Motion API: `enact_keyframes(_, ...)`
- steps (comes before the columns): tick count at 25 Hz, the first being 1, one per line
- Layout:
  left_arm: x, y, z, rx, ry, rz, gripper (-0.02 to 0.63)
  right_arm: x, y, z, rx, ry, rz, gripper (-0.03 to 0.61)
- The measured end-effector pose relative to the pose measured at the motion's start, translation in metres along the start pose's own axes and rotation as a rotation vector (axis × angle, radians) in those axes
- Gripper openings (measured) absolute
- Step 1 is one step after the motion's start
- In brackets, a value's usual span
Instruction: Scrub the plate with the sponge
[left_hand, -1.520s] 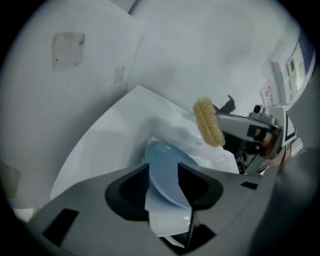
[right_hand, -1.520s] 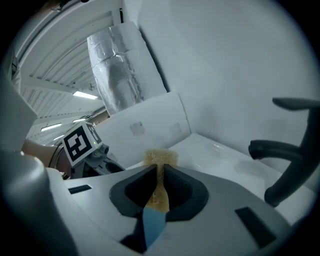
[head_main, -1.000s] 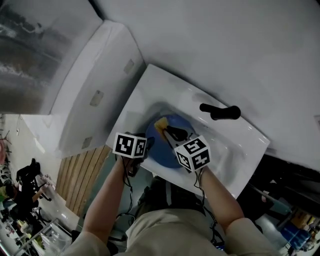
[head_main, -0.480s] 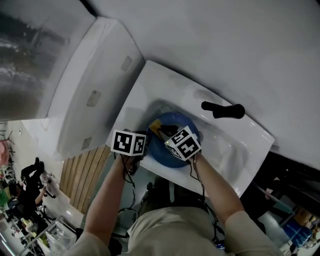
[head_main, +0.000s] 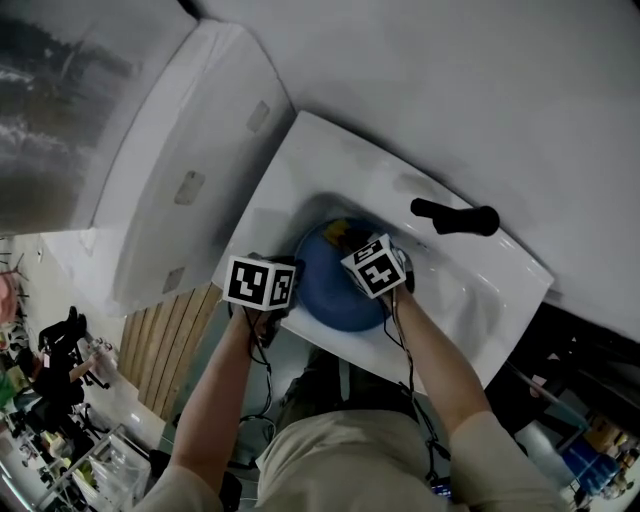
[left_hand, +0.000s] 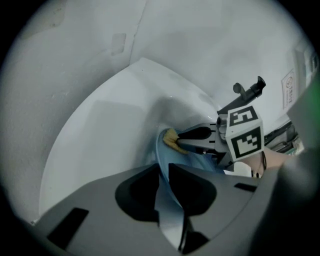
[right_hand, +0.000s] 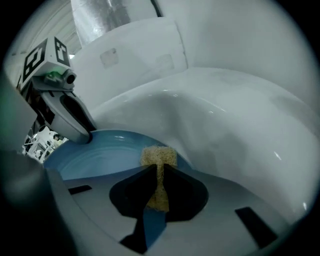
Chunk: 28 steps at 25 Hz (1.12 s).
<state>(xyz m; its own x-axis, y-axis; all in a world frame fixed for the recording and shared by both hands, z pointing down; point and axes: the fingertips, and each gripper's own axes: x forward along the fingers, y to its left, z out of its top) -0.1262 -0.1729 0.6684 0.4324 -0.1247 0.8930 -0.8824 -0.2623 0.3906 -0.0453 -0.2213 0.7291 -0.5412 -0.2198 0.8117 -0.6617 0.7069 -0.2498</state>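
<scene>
Plate (head_main: 335, 290) sits in the sink (head_main: 300, 170). My left tongs (left_hand: 165, 172) have just closed on its near rim, I judge to steady it. My right tongs (right_hand: 159, 172), clenched on the sponge (right_hand: 159, 156), hold it at the far edge for scrubbing.

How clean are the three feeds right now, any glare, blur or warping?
Head view: dim but sharp; the plate sits in shade inside the sink. Left gripper view: heavy fisheye bend, black corners, plate rim clear. Right gripper view: sponge crisp, small glints on the sink wall, no real glare.
</scene>
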Motion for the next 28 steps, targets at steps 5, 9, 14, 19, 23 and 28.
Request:
enact_keyframes(5, 0.001, 0.001, 0.0, 0.011, 0.001, 0.01, 0.069, -0.016, -0.029, -0.039, -0.029, 0.101, -0.083, 0.052)
enact_keyframes(9, 0.002, 0.002, -0.001, 0.02, 0.002, 0.026, 0.066, -0.04, -0.028, -0.071, -0.107, 0.208, -0.069, 0.054)
enact_keyframes(14, 0.001, 0.001, 0.0, -0.003, -0.02, 0.03, 0.061, -0.075, 0.003, -0.097, -0.188, 0.271, 0.01, 0.054)
enact_keyframes(19, 0.0, 0.001, -0.002, -0.021, -0.028, 0.032, 0.061, -0.099, 0.087, -0.094, -0.156, 0.224, 0.277, 0.051)
enact_keyframes(23, -0.003, 0.002, -0.001, -0.098, -0.063, -0.008, 0.063, -0.083, 0.13, -0.057, -0.101, 0.09, 0.399, 0.051)
enact_keyframes(28, -0.007, 0.006, -0.002, -0.129, -0.082, -0.001, 0.061, -0.051, 0.126, -0.016, -0.116, 0.007, 0.373, 0.052)
